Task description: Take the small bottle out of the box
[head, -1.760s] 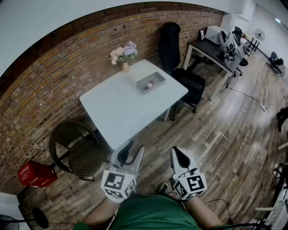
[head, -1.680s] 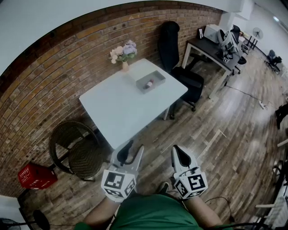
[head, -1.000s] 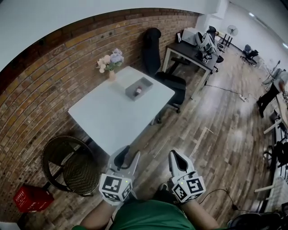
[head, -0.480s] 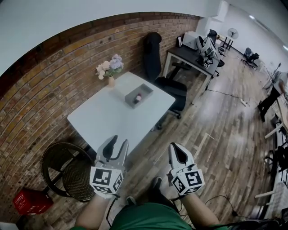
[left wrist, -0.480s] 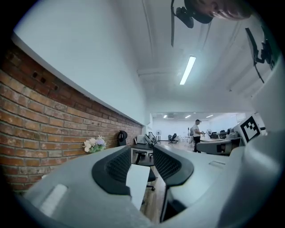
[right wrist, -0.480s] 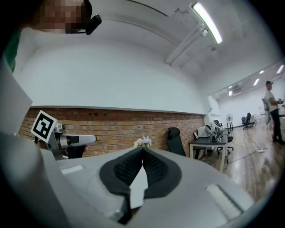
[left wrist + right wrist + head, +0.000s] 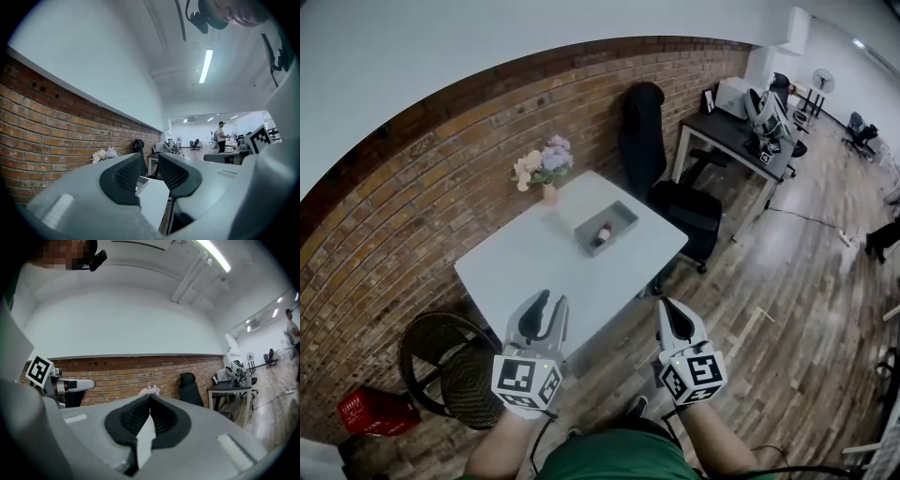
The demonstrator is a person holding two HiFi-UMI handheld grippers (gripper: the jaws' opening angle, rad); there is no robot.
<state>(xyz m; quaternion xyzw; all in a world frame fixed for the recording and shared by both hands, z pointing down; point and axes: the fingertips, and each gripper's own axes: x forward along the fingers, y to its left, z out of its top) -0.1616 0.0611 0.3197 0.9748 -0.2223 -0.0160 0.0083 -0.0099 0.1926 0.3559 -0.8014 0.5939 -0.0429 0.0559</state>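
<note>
The white desk (image 7: 534, 272) stands against a brick wall (image 7: 412, 197) on a wood floor (image 7: 769, 309). The box (image 7: 623, 217) sits toward its far side near the flowers (image 7: 544, 167), with the bottle (image 7: 603, 232) inside, too small for me to make out. My left tongs (image 7: 546, 302) show a narrow gap, just been closing, nothing between. My right tongs (image 7: 667, 306) are closed, empty. Both are well apart from the box. A wicker chair (image 7: 441, 361) crowds the left, an office chair (image 7: 675, 202) the right.

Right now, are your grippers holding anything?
Nothing is held. The left gripper has just been closing its jaws, a gap left, nothing between; the right gripper is shut, empty. The bottle is in the box.
</note>
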